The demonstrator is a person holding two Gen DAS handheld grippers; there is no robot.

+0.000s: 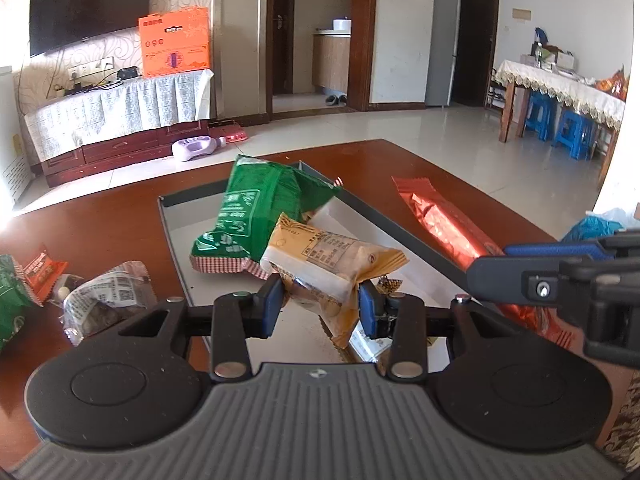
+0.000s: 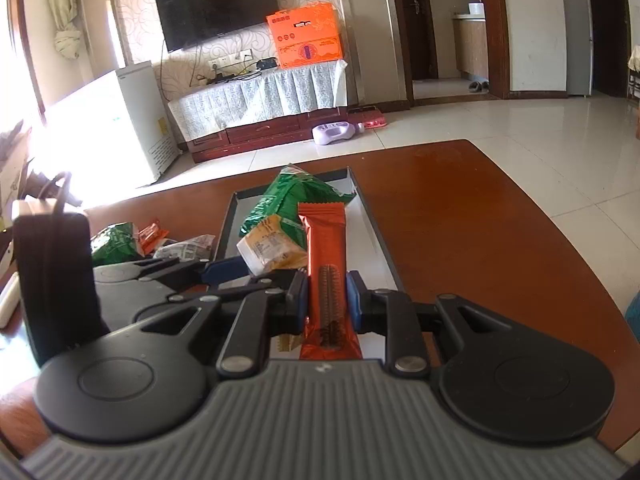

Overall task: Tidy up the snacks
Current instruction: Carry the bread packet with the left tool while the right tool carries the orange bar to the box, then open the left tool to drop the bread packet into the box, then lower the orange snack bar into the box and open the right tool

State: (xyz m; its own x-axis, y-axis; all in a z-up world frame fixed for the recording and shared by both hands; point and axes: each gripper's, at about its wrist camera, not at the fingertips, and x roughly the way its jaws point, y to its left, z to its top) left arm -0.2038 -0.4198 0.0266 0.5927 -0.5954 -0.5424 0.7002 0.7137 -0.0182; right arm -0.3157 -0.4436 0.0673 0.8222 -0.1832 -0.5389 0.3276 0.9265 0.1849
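Left wrist view: the left gripper (image 1: 320, 304) is clamped on a yellow snack packet (image 1: 332, 264), its blue pads pressing the packet's sides, and it holds the packet above the near end of a shallow grey tray (image 1: 172, 236) that sits on the brown table (image 1: 100, 220). Inside the tray lies a green snack bag (image 1: 256, 216) with a red-checked bottom edge; its far end leans up against the tray's far wall, and the yellow packet overlaps its near corner. The rest of the tray floor shows pale and bare. At the near end, under the gripper, a small dark-and-gold wrapper (image 1: 388, 282) peeks out beside the right pad; I cannot tell what it is.

Left of the tray, on the table, rest a clear packet with printed text (image 1: 112, 292), a small orange packet (image 1: 42, 276) and part of another green bag (image 1: 10, 292).

Right wrist view: the right gripper (image 2: 326, 300) is closed on a long orange snack bar (image 2: 324, 248), which points forward over the tray (image 2: 380, 248), along its right side, the far tip overlapping the green bag (image 2: 292, 196). In the left view the same bar (image 1: 440, 224) hangs over the tray's right rim, with the right gripper's finger (image 1: 520, 268) reaching in from the right edge.
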